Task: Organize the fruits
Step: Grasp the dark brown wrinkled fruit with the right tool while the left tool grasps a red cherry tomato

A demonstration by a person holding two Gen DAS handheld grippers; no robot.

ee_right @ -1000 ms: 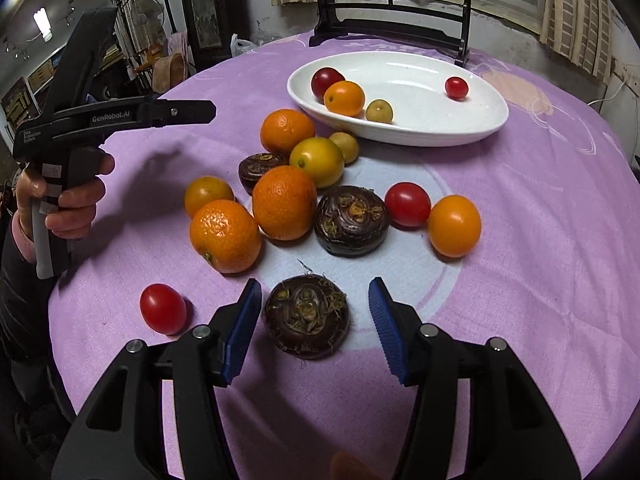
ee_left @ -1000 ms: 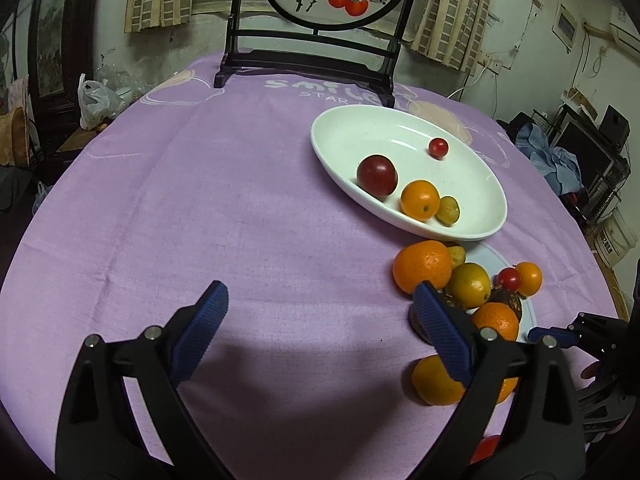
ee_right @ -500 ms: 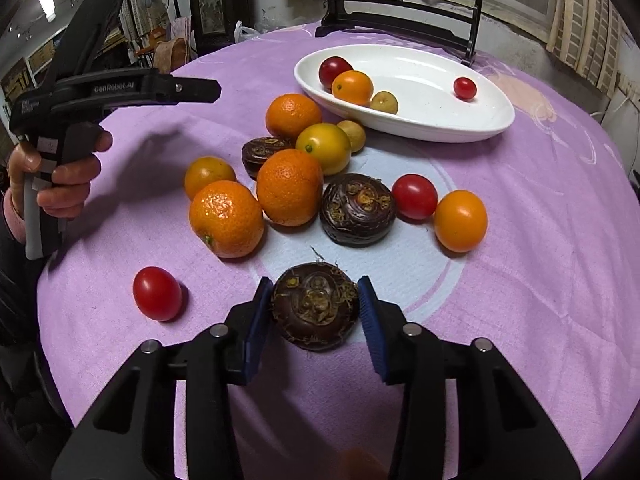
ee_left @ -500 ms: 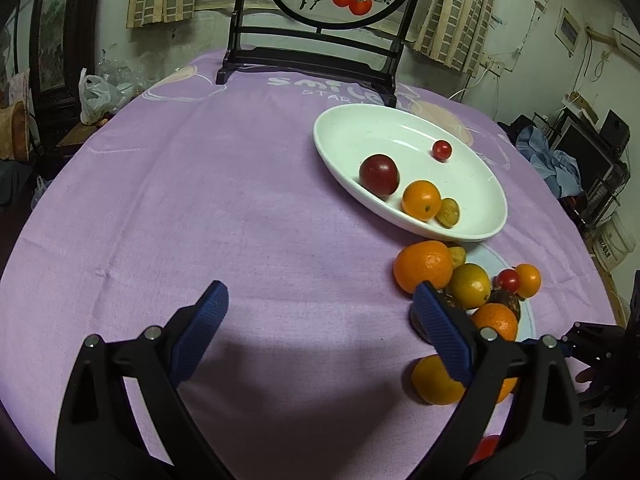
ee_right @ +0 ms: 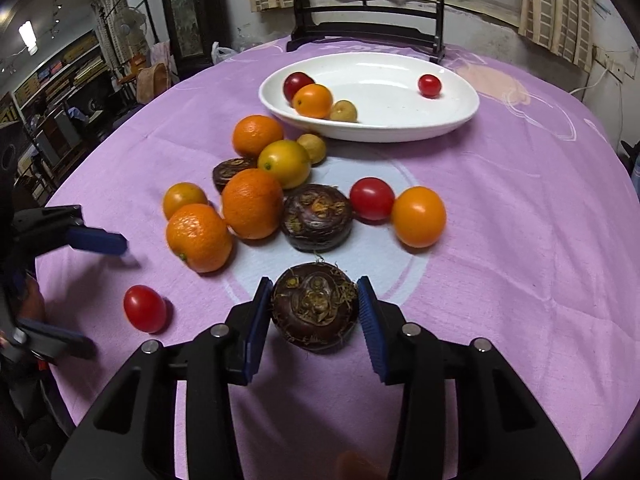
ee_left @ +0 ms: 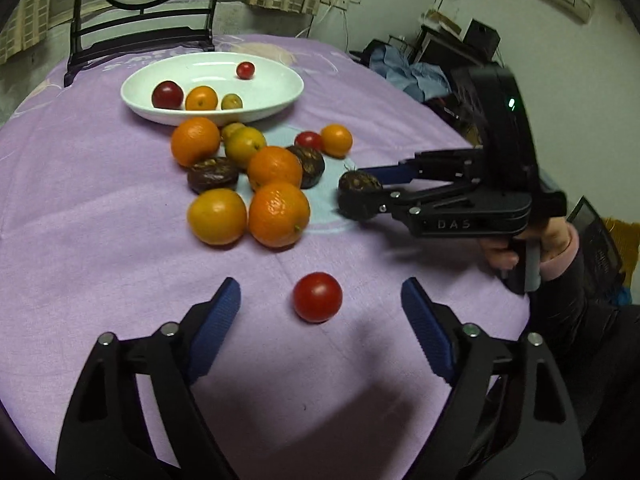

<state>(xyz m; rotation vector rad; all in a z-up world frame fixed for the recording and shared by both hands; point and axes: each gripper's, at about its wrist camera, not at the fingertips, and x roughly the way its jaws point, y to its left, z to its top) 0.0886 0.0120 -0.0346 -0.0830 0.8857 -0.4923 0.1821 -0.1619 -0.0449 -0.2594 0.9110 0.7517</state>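
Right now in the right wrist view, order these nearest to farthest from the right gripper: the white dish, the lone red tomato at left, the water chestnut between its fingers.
1. water chestnut, between the right gripper fingers.
2. red tomato, lone at left.
3. white dish, far side.

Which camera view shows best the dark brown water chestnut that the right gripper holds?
The right wrist view: the water chestnut sits close and whole between the right gripper pads. In the left wrist view the same water chestnut is small, seen from the side and partly hidden by a finger.
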